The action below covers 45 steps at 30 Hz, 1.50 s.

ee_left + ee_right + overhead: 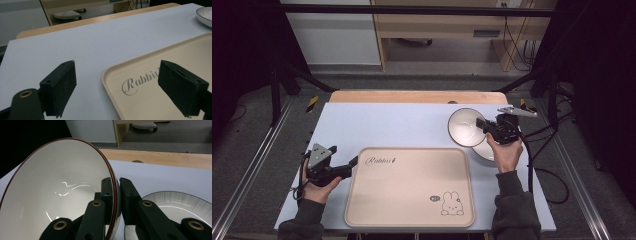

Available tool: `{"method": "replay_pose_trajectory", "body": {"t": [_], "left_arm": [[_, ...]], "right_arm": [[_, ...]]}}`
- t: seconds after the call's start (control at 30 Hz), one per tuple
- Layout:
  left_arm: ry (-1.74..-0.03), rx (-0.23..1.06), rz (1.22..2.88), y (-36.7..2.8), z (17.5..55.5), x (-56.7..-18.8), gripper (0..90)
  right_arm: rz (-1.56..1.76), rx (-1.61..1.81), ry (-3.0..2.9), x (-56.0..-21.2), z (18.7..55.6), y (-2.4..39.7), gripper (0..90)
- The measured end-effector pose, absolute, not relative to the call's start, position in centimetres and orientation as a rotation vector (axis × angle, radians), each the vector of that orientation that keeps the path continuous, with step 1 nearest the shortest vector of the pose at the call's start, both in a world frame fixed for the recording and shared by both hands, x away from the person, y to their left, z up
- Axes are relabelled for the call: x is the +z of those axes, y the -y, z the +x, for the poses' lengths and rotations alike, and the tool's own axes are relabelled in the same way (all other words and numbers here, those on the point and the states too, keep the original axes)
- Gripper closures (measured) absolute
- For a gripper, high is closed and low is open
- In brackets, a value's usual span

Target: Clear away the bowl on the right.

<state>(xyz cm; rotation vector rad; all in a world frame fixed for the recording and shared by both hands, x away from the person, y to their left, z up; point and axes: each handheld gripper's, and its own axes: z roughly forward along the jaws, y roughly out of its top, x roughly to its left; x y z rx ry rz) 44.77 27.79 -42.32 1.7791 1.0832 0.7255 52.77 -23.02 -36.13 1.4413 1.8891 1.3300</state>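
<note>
Right gripper (pixel 115 195): jaws pinched on the rim of a white bowl (pixel 57 195), one jaw inside the wall, one outside. The bowl has a thin brown-red edge and is tipped on its side, its glossy inside filling the left half of the right gripper view. In the high view the right gripper (pixel 486 126) sits right of centre, with the bowl (pixel 465 127) seen as a pale disc facing the camera.

A second bowl (pixel 175 207), white with a dark rim line and fine radial streaks, rests upright on the table at lower right of the right gripper view, just beside the pinched one. In the high view it (pixel 484 152) is partly hidden under the right hand (pixel 505 152).

Left gripper (pixel 117 85): jaws spread wide, nothing between them, hovering over the near-left corner of a beige tray (pixel 150 100) with script lettering. In the high view the left gripper (pixel 354 162) is at lower left, jaw tips at the tray's (pixel 409 187) left edge, held by the left hand (pixel 319 187).

The tray lies flat at lower centre of the pale table (pixel 387 125), with a rabbit drawing (pixel 452 204) at its lower right corner. Bowls and tray are apart.
</note>
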Motion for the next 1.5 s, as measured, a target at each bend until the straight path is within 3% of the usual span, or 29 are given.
{"method": "replay_pose_trajectory", "body": {"t": [1.5], "left_arm": [[-1.095,0.727,1.776,-27.8,45.0,-42.4,14.5]], "right_arm": [[1.304,1.351,-2.048,-36.5,52.2,18.0,82.3]]}}
